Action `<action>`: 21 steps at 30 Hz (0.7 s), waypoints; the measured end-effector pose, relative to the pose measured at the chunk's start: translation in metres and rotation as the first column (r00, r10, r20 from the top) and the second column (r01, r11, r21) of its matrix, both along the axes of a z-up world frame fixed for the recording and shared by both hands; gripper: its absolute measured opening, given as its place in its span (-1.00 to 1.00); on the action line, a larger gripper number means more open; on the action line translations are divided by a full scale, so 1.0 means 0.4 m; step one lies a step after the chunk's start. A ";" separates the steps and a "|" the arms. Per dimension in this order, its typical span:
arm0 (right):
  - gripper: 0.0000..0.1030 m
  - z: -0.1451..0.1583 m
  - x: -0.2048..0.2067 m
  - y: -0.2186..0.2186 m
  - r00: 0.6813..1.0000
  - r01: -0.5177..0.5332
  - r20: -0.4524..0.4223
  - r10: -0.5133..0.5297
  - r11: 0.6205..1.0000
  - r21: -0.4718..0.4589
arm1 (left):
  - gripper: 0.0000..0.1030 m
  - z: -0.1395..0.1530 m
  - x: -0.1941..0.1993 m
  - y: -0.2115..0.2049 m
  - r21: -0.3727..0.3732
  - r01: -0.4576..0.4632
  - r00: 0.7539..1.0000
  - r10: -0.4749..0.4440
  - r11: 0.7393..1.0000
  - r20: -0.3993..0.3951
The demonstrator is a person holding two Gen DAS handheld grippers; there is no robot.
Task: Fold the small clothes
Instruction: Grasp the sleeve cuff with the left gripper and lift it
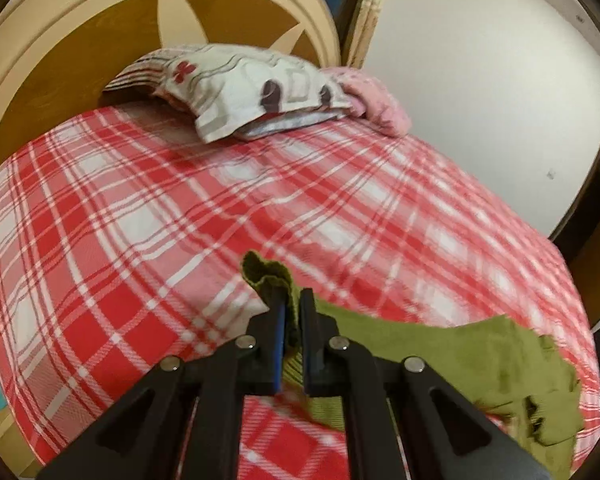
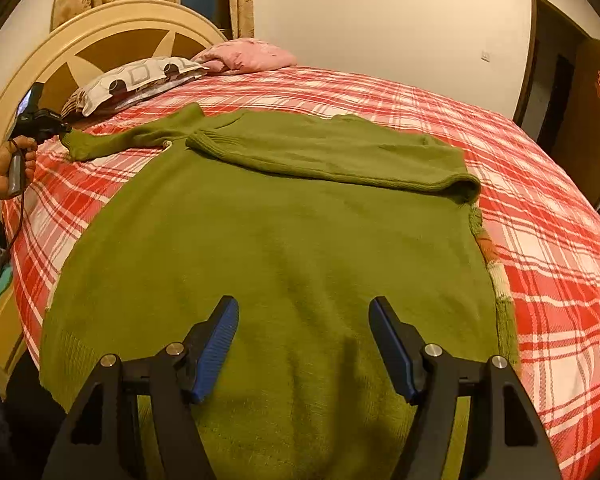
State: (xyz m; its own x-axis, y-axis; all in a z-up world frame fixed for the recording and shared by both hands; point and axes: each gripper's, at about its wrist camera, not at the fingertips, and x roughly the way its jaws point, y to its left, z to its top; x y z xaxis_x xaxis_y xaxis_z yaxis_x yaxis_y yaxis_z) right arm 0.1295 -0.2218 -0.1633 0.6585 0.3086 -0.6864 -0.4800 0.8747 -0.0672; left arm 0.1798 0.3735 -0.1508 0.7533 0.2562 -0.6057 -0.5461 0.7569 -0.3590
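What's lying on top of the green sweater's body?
One sleeve is folded across the green sweater near its top. The other sleeve stretches off to the side, its cuff pinched in the left tool. Under the sweater only the plaid bedspread shows; the rest is covered.

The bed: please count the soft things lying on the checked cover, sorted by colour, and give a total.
Green: 1, the sweater, its sleeve cuff held in the left gripper
White patterned: 1, the pillow
Pink: 1, the bundle next to that pillow
Total: 3
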 end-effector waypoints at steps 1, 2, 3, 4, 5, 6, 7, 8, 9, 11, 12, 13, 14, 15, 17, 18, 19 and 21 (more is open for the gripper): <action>0.33 0.000 -0.001 -0.002 1.000 0.001 -0.001 -0.001 1.000 0.003 | -0.88 0.019 0.003 -0.014 0.003 0.014 1.000 -0.014 1.000 0.018; 0.33 -0.001 -0.001 -0.005 1.000 0.002 -0.001 -0.002 1.000 0.005 | -0.88 0.032 0.007 -0.023 0.007 0.024 0.999 -0.024 1.000 0.029; 0.33 0.000 -0.001 -0.007 1.000 0.003 0.000 -0.002 1.000 0.007 | -0.88 0.052 0.012 -0.041 0.015 0.038 0.998 -0.039 0.999 0.045; 0.33 0.001 -0.002 -0.008 1.000 0.002 0.001 -0.002 1.000 0.009 | -0.88 0.069 0.018 -0.056 0.019 0.052 0.997 -0.053 0.998 0.057; 0.33 0.002 -0.002 -0.008 1.000 0.002 0.004 -0.002 1.000 0.011 | -0.88 0.087 0.023 -0.074 0.022 0.068 0.995 -0.069 0.997 0.071; 0.33 0.003 -0.003 -0.008 1.000 0.003 0.008 -0.003 1.000 0.012 | -0.88 0.109 0.029 -0.095 0.028 0.084 0.992 -0.086 0.996 0.088; 0.33 0.004 -0.003 -0.012 1.000 0.004 0.011 -0.004 1.000 0.015 | -0.88 0.130 0.035 -0.117 0.034 0.100 0.989 -0.103 0.994 0.106; 0.33 0.006 -0.003 -0.015 1.000 0.006 0.013 -0.006 1.000 0.020 | -0.88 0.148 0.039 -0.136 0.039 0.115 0.986 -0.119 0.993 0.120; 0.33 0.007 -0.003 -0.018 1.000 0.008 0.014 -0.008 1.000 0.026 | -0.88 0.167 0.047 -0.156 0.043 0.132 0.981 -0.136 0.990 0.136; 0.33 0.008 -0.002 -0.024 1.000 0.013 0.014 -0.013 0.999 0.033 | -0.88 0.202 0.060 -0.196 0.058 0.157 0.973 -0.165 0.986 0.161; 0.33 0.009 -0.001 -0.027 1.000 0.015 0.014 -0.016 0.999 0.035 | -0.88 0.223 0.067 -0.217 0.064 0.171 0.967 -0.180 0.983 0.178; 0.33 0.009 -0.001 -0.031 1.000 0.019 0.015 -0.020 0.999 0.038 | -0.88 0.243 0.076 -0.238 0.066 0.186 0.962 -0.196 0.980 0.191; 0.33 0.010 -0.002 -0.037 1.000 0.023 0.016 -0.024 0.999 0.042 | -0.88 0.258 0.080 -0.255 0.067 0.199 0.957 -0.209 0.978 0.203; 0.33 0.011 -0.001 -0.043 0.999 0.026 0.016 -0.027 0.999 0.046 | -0.88 0.281 0.088 -0.281 0.072 0.219 0.948 -0.230 0.973 0.221; 0.33 0.016 -0.001 -0.055 0.999 0.034 0.020 -0.035 0.998 0.054 | -0.88 0.314 0.098 -0.321 0.085 0.246 0.936 -0.259 0.966 0.240; 0.33 0.019 -0.001 -0.061 0.999 0.037 0.022 -0.038 0.998 0.057 | -0.88 0.332 0.105 -0.346 0.085 0.268 0.925 -0.281 0.960 0.255; 0.33 0.021 -0.001 -0.068 0.999 0.041 0.024 -0.043 0.997 0.060 | -0.88 0.349 0.112 -0.371 0.090 0.286 0.917 -0.299 0.954 0.264; 0.33 0.024 0.001 -0.081 0.998 0.048 0.026 -0.050 0.997 0.062 | -0.88 0.380 0.126 -0.423 0.103 0.321 0.898 -0.337 0.941 0.281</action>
